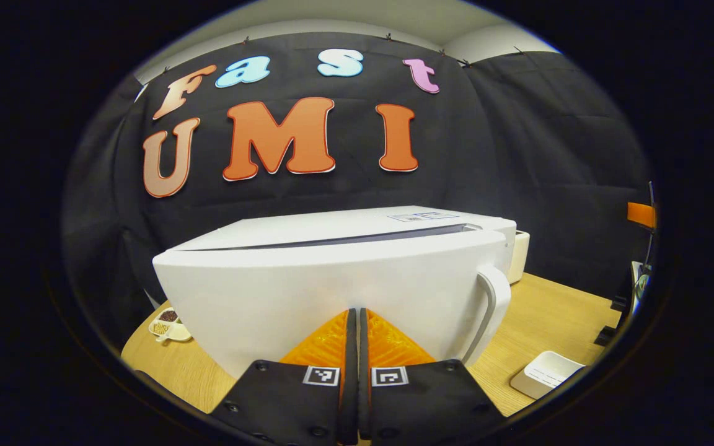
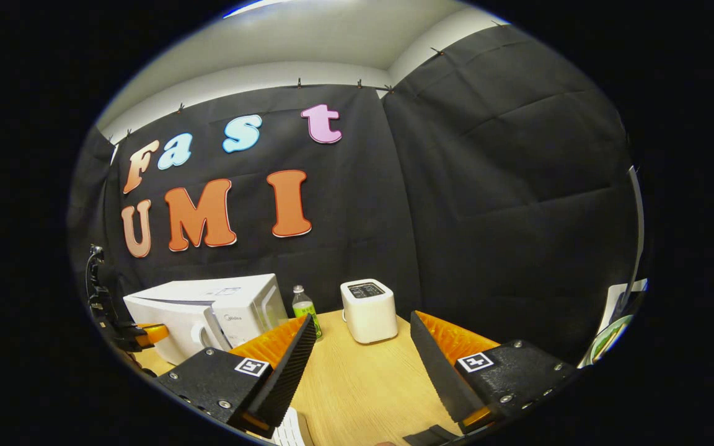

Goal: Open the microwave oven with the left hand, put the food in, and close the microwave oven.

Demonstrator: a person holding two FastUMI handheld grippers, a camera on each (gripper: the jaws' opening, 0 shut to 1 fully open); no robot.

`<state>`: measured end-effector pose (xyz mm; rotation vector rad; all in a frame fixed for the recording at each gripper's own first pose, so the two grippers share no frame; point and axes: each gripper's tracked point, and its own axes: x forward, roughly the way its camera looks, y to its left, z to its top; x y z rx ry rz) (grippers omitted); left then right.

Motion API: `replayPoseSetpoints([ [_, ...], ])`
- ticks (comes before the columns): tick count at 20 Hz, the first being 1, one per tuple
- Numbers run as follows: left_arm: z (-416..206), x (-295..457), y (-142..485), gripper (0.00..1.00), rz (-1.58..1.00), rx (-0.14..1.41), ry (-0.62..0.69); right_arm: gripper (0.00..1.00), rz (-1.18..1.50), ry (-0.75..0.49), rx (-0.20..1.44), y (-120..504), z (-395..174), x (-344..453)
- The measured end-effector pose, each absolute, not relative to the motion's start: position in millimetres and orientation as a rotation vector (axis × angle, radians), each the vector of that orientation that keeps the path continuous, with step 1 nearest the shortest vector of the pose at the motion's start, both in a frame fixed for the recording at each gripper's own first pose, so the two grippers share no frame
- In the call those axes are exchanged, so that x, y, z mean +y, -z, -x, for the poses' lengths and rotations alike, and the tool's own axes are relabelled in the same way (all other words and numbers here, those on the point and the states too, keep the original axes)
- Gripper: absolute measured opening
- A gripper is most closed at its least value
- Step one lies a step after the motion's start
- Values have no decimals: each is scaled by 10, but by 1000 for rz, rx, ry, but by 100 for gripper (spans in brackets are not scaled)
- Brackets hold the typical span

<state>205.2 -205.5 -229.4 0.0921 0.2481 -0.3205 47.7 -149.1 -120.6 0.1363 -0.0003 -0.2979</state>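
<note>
The left tongs [image 1: 357,328], closed on nothing, sit right at the microwave [image 1: 332,279] door — its upright handle [image 1: 492,310] just to their right — while the open, empty right tongs [image 2: 363,353] hang well apart over the table [image 2: 357,384].
</note>
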Motion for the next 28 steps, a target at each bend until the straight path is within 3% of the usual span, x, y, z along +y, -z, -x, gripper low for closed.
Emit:
replayPoseSetpoints([
  [14,-2078,-2016,2283,5,-120,266,246,95,-151,296,47,1339,-625,-1455],
  [18,-1805,-1887,1891,5,-105,280,259,95,-117,276,46,1185,-549,-1320],
  [19,-1728,-1808,1779,0,-105,282,259,95,-108,265,41,1117,-518,-1267],
  [22,-1474,-1503,1421,7,-89,268,233,95,-95,216,20,860,-456,-1038],
  [23,-1420,-1379,1322,18,-87,253,219,95,-94,200,13,780,-436,-962],
  [24,-1360,-1257,1175,20,-88,234,208,95,-90,184,5,696,-410,-880],
  [26,-1191,-956,942,55,-84,206,183,95,-71,161,-15,538,-371,-735],
  [27,-1110,-839,850,67,-73,204,175,95,-64,150,-23,477,-360,-659],
  [28,-1042,-703,746,65,-62,201,161,95,-62,134,-27,421,-339,-570],
])
